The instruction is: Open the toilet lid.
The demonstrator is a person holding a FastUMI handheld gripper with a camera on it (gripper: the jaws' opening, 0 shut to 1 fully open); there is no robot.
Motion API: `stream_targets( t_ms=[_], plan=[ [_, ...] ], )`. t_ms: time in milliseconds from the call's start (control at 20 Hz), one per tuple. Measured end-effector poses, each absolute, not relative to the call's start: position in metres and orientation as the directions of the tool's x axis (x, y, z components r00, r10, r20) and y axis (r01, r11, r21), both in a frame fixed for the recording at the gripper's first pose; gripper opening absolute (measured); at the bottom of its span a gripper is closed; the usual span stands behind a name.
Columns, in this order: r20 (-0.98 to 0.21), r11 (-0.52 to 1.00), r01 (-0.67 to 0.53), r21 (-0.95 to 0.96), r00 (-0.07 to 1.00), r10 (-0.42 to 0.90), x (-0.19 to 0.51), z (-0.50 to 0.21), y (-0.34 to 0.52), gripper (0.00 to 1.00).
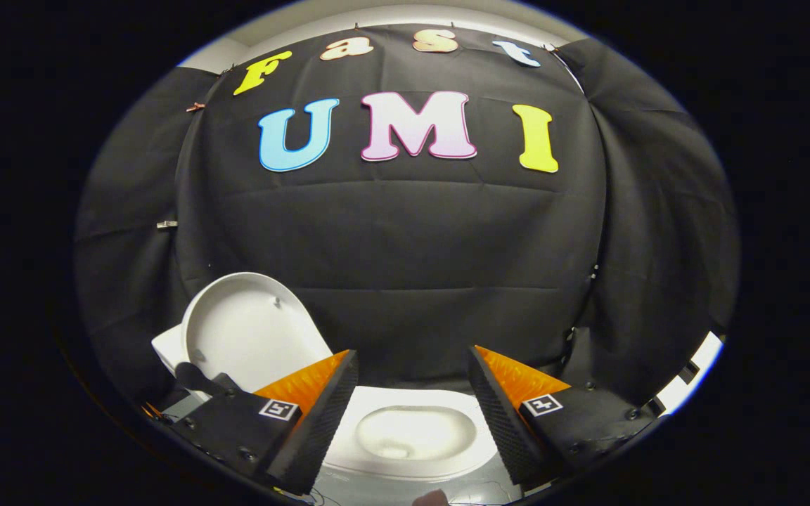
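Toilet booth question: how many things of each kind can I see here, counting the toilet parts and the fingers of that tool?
Toilet lids: 1, white, raised upright, beyond the left finger.
Toilet bowls with seat: 1, white, seen between the fingers.
Tool fingers: 2, orange and black, spread apart with nothing held; together they make the tool.
Black cloth walls: 1.
Total: 5.

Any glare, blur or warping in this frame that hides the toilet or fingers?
Gripper view: strong fisheye bending of the cloth wall; the raised lid and bowl are bright white but readable; the open gripper is sharp, its fingers dark-edged, no motion blur.
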State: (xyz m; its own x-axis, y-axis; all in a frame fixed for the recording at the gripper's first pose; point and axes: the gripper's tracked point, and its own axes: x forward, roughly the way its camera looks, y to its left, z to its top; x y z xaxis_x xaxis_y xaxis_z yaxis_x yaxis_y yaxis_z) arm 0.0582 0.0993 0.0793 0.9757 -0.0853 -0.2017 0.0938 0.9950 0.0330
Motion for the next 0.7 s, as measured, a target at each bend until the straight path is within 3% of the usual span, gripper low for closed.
stream_targets(
  t_ms=[700],
  plan=[
    [-0.085,0.992,0.119,0.044,0.990,-0.115,0.034,0.039,-0.008,1.00]
  ],
)
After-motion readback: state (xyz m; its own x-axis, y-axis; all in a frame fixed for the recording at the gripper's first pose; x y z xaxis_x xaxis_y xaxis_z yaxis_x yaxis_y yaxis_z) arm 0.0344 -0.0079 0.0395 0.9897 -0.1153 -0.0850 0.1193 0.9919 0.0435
